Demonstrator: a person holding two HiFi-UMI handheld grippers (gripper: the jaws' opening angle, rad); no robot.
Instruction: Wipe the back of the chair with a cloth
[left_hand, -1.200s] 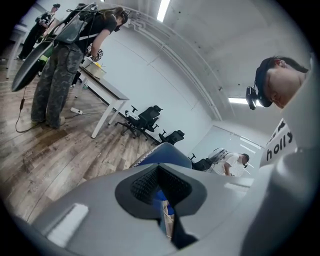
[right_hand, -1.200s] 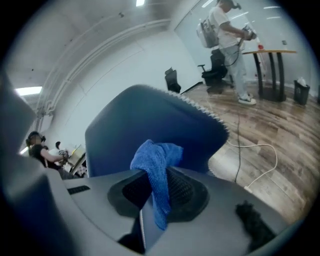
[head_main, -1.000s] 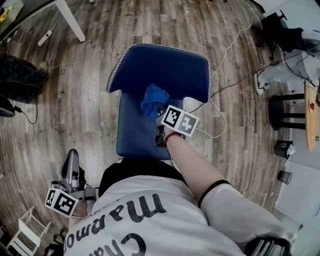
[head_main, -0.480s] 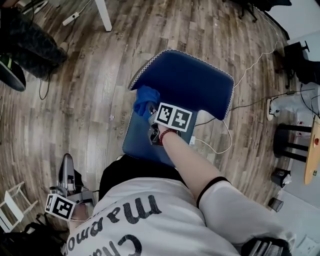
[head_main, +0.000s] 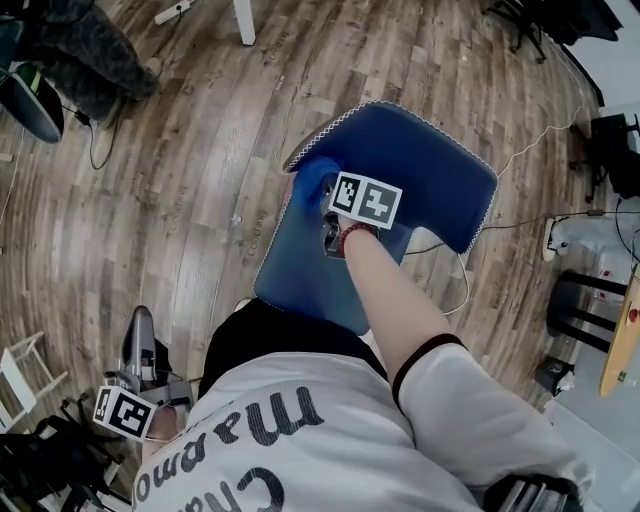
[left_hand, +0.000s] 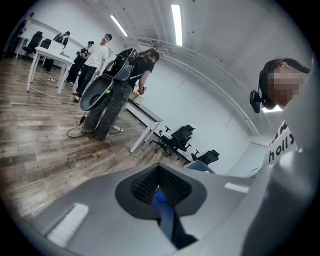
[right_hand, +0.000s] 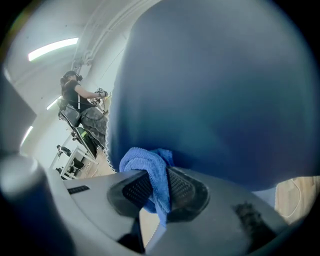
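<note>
Right gripper (right_hand: 157, 192) is clamped on the blue cloth (right_hand: 146, 167), whose bunched end, just ahead of the jaws, lies against the chair back (right_hand: 215, 90); in the head view the cloth and the marker cube (head_main: 365, 200) hide the fingertips. Left gripper (left_hand: 160, 190) hangs low, well apart from the chair, jaws together. Since a second ago, the cloth has slid from the back's middle to its left edge.

Ahead of right gripper (right_hand: 156, 189), chair back (right_hand: 215, 90) blocks way; open floor (head_main: 180, 200) to its left.
</note>
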